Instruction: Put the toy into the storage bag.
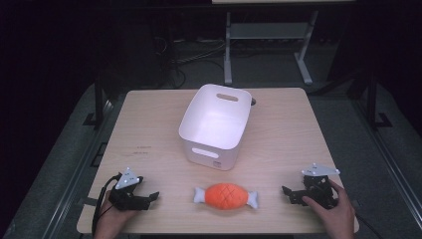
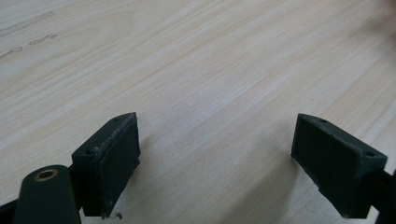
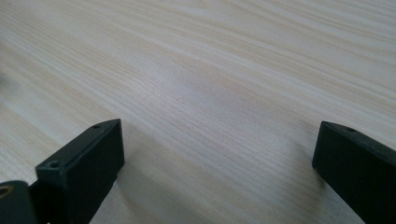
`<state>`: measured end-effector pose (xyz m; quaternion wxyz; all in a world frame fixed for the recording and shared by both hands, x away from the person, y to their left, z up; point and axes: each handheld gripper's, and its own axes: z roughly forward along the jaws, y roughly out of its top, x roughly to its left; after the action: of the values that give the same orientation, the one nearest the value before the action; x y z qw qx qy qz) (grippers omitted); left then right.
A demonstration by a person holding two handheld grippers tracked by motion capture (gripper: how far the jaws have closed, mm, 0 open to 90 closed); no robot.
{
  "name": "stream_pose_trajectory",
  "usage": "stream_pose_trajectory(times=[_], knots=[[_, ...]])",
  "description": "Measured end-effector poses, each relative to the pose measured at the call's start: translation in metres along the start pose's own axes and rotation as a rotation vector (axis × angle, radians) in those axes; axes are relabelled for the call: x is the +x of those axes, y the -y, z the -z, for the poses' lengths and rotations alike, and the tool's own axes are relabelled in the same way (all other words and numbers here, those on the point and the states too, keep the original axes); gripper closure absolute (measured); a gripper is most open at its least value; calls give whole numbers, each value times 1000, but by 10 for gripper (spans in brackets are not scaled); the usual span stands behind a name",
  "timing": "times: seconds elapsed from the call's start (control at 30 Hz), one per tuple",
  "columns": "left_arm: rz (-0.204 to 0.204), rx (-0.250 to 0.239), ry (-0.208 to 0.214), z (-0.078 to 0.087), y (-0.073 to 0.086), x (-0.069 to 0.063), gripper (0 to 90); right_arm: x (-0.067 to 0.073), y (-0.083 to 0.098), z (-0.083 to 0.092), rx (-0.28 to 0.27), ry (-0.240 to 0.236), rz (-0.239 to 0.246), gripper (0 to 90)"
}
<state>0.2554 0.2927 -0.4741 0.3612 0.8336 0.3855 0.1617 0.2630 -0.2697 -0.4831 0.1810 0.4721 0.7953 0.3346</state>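
An orange toy ham with white bone ends (image 1: 226, 196) lies on the wooden table (image 1: 278, 129) near its front edge, between both hands. Behind it stands an empty white bin with handle slots (image 1: 215, 124). My left gripper (image 1: 149, 198) rests at the front left, pointing right toward the toy, and is open; in the left gripper view its jaws stand wide apart over bare wood (image 2: 215, 144). My right gripper (image 1: 288, 193) rests at the front right, pointing left toward the toy, also open, with bare wood between its jaws (image 3: 219, 158).
The bin sits mid-table, slightly turned. Faint pencil marks (image 1: 143, 149) lie on the table's left side. Beyond the table are a dark floor, cables and a white table frame (image 1: 268, 35).
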Motion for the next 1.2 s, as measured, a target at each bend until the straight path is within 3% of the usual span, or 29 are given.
stream_pose_trajectory(times=[0.23,0.47,0.57,0.87,1.2], knots=[[7,3,18,2,-1,2,146,0,0,0,0,0,-1,15],[-31,-11,49,8,-7,-1,157,0,0,0,0,1,1,15],[-29,-8,64,10,-10,-1,157,0,0,0,0,0,1,15],[-84,6,103,11,-25,-2,157,0,0,0,0,0,0,15],[-155,12,166,10,-41,-12,157,0,0,0,0,0,1,15]])
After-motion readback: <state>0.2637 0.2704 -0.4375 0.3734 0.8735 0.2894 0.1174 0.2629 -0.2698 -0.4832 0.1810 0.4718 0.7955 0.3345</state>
